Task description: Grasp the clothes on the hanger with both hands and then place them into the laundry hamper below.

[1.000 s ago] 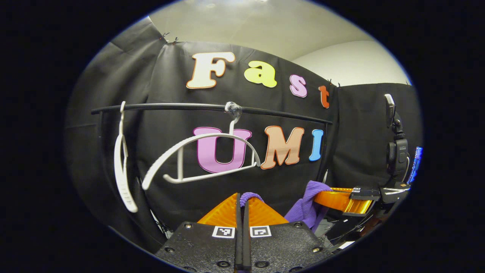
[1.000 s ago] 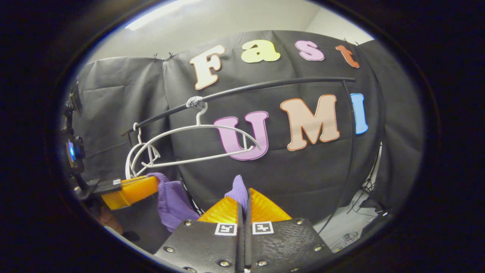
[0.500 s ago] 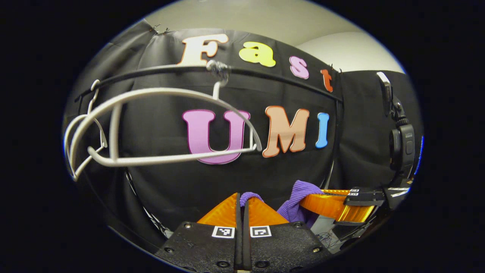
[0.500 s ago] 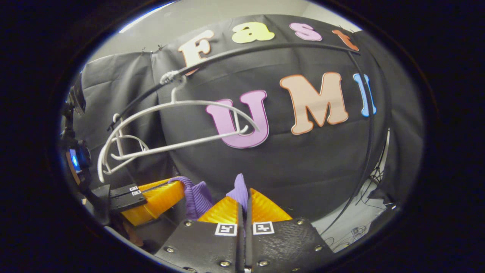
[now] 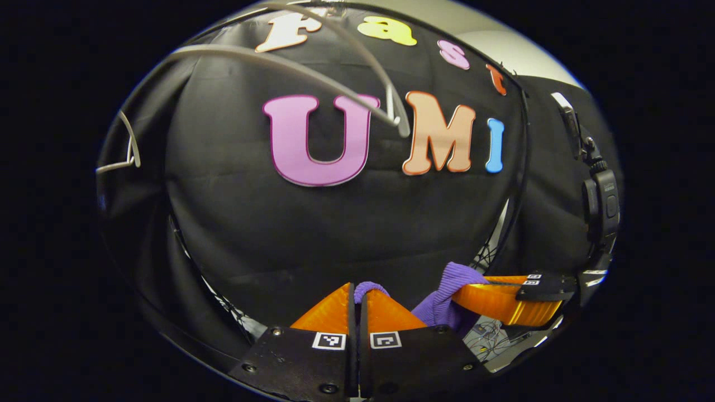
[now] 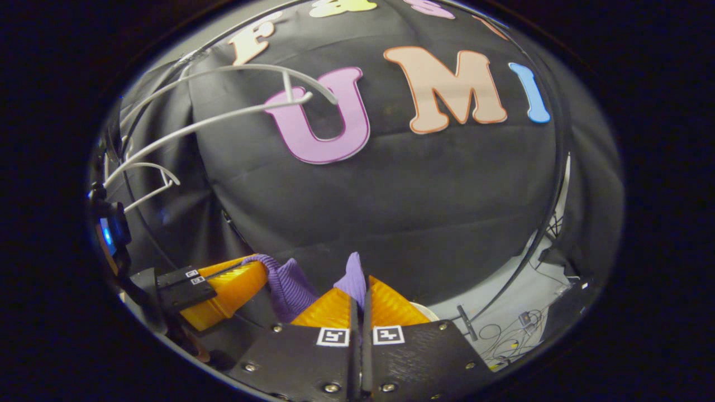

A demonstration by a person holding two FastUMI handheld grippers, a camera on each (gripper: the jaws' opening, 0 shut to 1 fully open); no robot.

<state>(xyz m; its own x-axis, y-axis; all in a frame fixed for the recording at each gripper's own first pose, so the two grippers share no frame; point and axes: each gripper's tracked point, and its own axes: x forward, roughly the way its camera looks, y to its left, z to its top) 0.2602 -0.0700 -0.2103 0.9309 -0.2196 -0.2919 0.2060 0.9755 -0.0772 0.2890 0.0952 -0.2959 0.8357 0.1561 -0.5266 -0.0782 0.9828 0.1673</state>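
Note:
A purple knitted garment point(image 5: 447, 298) hangs between my two grippers. My left gripper point(image 5: 357, 293) is shut on a fold of it, which sticks up between the fingertips. My right gripper point(image 6: 357, 282) is shut on another purple fold point(image 6: 353, 276). In the left gripper view the right gripper point(image 5: 491, 296) shows at lower right with the cloth in it. In the right gripper view the left gripper point(image 6: 234, 287) shows at lower left with purple cloth point(image 6: 285, 282) draped from it. The bare white hanger point(image 5: 313, 61) hangs from the black rail above, also seen as the white hanger point(image 6: 223, 106).
A second white hanger point(image 6: 145, 178) hangs further left on the rail. The black rack's upright point(image 5: 516, 184) stands at the right. Cables point(image 6: 503, 335) lie on the pale floor at lower right. A pale rounded rim point(image 6: 422, 308) peeks beside my right fingers.
Both grippers have gone down with the purple garment: the hangers and rail have slid up toward the top of both views, and floor now shows below.

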